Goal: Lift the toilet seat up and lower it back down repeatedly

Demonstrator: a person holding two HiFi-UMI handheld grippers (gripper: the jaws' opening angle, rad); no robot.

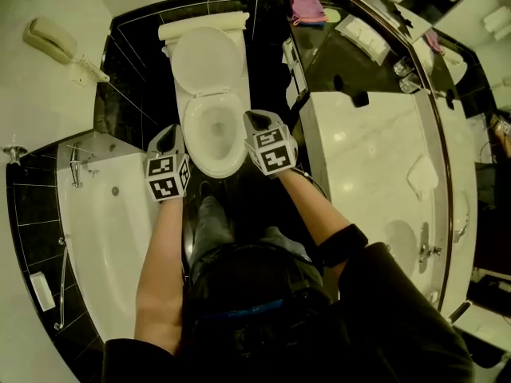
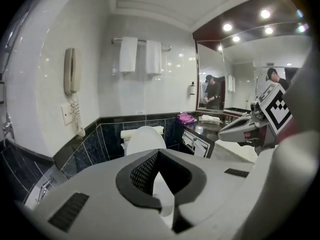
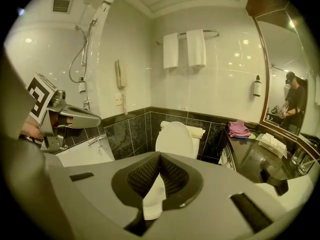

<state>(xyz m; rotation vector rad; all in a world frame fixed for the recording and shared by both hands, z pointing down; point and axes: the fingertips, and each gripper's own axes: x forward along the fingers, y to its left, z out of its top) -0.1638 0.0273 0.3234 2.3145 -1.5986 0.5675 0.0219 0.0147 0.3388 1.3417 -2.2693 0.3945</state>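
Note:
The white toilet stands in the middle of the head view. Its lid is upright against the tank, and the seat ring lies flat on the bowl. My left gripper hovers just left of the bowl's front, shut and holding nothing. To the right of the bowl my right gripper is also shut and empty. Neither touches the seat. The left gripper view looks over its closed jaws at the raised lid. In the right gripper view the closed jaws point at the same lid.
A white bathtub lies to the left. A marble vanity counter with a sink is at the right, under a mirror. A wall phone hangs at the far left and a pink cloth lies behind the counter. The person's legs stand before the bowl.

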